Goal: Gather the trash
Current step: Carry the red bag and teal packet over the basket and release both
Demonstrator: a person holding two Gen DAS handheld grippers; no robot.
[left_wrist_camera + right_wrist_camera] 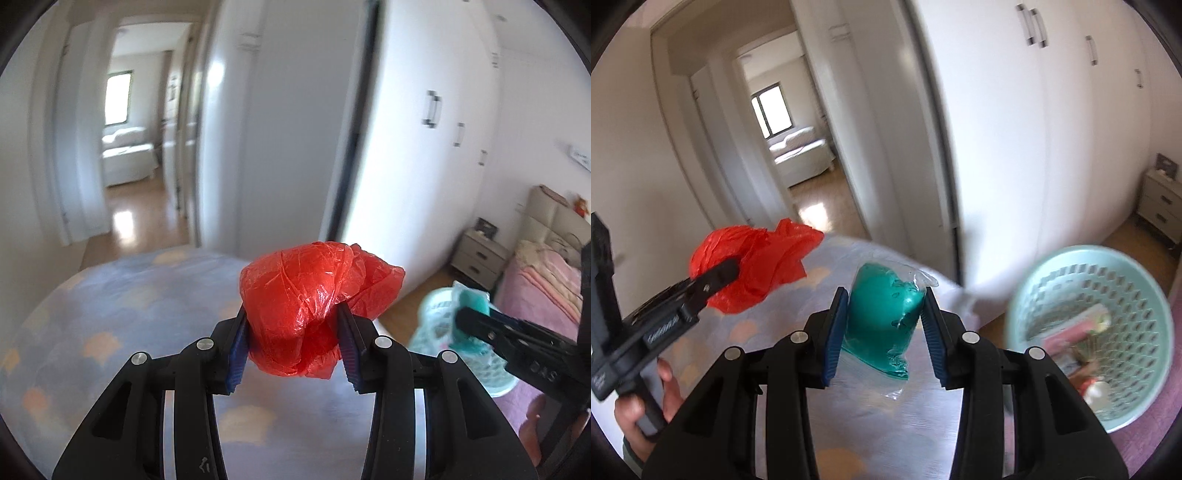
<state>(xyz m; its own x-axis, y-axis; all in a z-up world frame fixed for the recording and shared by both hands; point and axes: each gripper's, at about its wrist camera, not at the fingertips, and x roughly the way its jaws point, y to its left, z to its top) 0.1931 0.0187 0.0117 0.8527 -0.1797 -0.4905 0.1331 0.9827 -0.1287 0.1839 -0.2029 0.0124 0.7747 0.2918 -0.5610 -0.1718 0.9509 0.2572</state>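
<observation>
My left gripper [293,343] is shut on a crumpled red plastic bag [314,295] and holds it up above the bed; the bag also shows in the right wrist view [753,266] at the left. My right gripper [884,325] is shut on a teal item in a clear plastic bag [882,317], held above the bed. It also shows at the right of the left wrist view [472,314]. A mint-green plastic basket [1071,273] with several pieces of trash inside is at the right, close to the right gripper.
A bed with a pale blue patterned cover [110,314] lies below both grippers. White wardrobes [1052,129], an open doorway [136,147] to another room, a bedside cabinet [478,254] and a pink-covered bed [546,284] surround the area.
</observation>
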